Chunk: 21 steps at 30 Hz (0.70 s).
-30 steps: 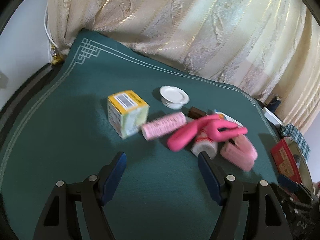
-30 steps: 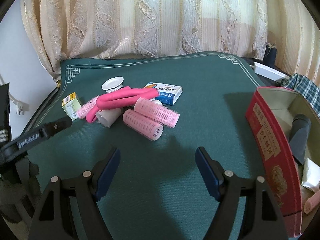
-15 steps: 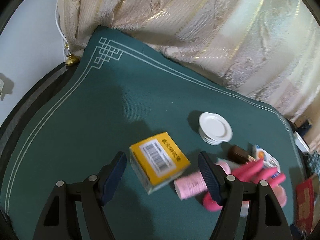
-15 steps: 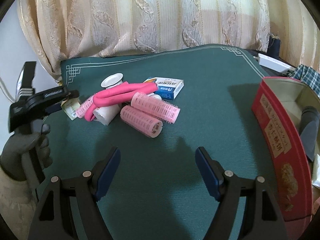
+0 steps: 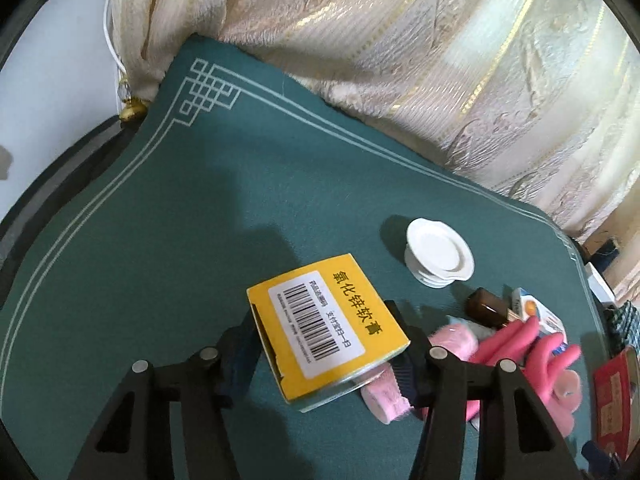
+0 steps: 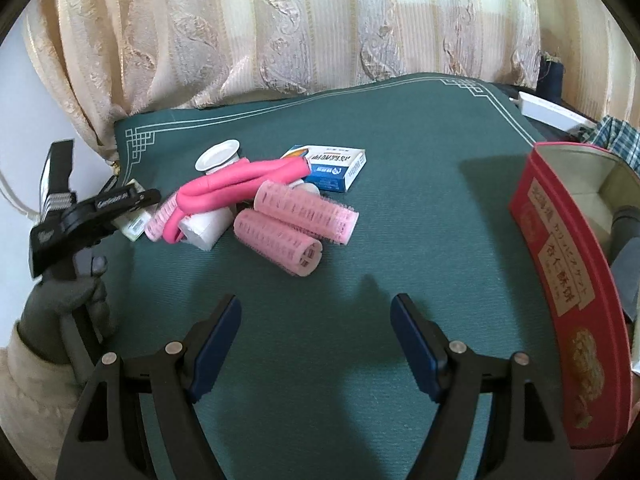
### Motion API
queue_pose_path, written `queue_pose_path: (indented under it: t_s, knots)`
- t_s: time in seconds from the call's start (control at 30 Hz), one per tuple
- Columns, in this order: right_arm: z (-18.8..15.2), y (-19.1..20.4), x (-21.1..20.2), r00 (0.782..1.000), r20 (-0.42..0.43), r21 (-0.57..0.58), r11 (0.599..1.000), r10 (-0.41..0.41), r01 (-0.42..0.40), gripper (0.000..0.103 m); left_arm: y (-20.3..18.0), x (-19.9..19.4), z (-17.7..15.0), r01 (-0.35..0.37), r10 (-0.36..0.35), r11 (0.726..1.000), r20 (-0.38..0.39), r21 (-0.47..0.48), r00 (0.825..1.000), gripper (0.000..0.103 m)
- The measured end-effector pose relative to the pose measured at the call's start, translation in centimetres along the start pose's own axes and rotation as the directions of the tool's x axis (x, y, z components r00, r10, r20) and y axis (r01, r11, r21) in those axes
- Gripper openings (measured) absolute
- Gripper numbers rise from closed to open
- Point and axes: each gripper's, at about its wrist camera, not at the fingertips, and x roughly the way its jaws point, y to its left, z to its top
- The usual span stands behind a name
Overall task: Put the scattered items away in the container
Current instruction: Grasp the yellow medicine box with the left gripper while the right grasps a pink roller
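Daylight filters through the pale curtain (image 6: pixel 304 28) behind the table's far edge, leaving it glowing and slightly washed out in the left wrist view. On the green table cover (image 5: pixel 168 216) soft dark shadows fall toward the near edge. Both fisheye views bend the table's edges, black out the corners, and smear the curtain folds at the rim.

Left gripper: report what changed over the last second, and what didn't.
The left gripper swept from the pink pile over to the yellow box, and its jaws have just been closing on it; the pads now meet its sides. The right gripper, open, and the hair rollers stayed put.
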Motion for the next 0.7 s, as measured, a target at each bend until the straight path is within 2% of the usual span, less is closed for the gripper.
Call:
queue_pose_path:
  t_s: [0.17, 0.43, 0.7]
  knots:
    - [1.7, -0.1, 0.4, 1.000, 0.007, 0.030, 1.000, -0.010, 0.009, 0.083, -0.5, -2.5, -0.1, 0.026, -0.027, 1.000, 0.051, 0.011, 0.998, 0.058]
    - [4.0, -1.6, 3.0, 0.999, -0.041, 0.146, 0.989, 0.027, -0.021, 0.083, -2.3, -5.3, -0.3, 0.109, -0.115, 0.992, 0.103, 0.061, 0.988, 0.058]
    - [5.6, -0.9, 4.9, 0.998, -0.060, 0.167, 0.986, 0.036, -0.025, 0.083, -2.9, -5.3, -0.5, 0.139, -0.146, 0.987, 0.093, 0.081, 0.985, 0.058]
